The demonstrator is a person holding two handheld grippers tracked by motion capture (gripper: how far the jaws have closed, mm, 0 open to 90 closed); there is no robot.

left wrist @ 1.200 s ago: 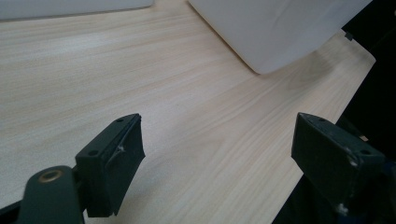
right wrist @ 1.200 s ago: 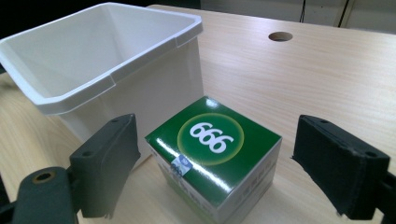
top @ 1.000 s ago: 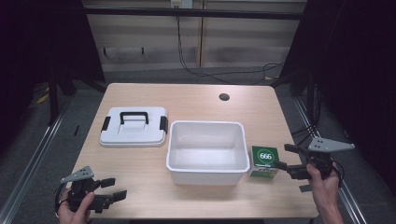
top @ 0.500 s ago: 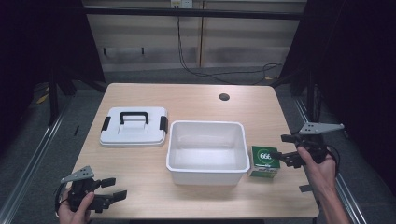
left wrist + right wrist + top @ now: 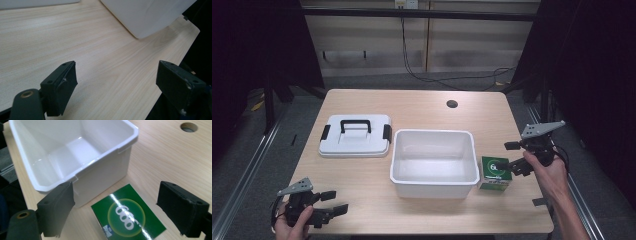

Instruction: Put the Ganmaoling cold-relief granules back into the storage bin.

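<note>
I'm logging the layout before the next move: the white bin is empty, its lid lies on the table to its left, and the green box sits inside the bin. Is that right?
Not quite. The green box is not inside the white bin; it stands on the table just outside the bin's right wall, as the high view shows. The bin is empty, and the lid lies to its left.

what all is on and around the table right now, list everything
white rectangular plastic tub: 1, white, table centre, empty
white plastic lid with black handle: 1, white and black, flat on the table left of the tub
green cardboard box: 1, green with white print, on the table right of the tub
round hole: 1, dark, far right of the tabletop
light wooden table: 1, pale wood
left tongs: 1, black, open, near left table corner
right tongs: 1, black, open, over the green box
</note>
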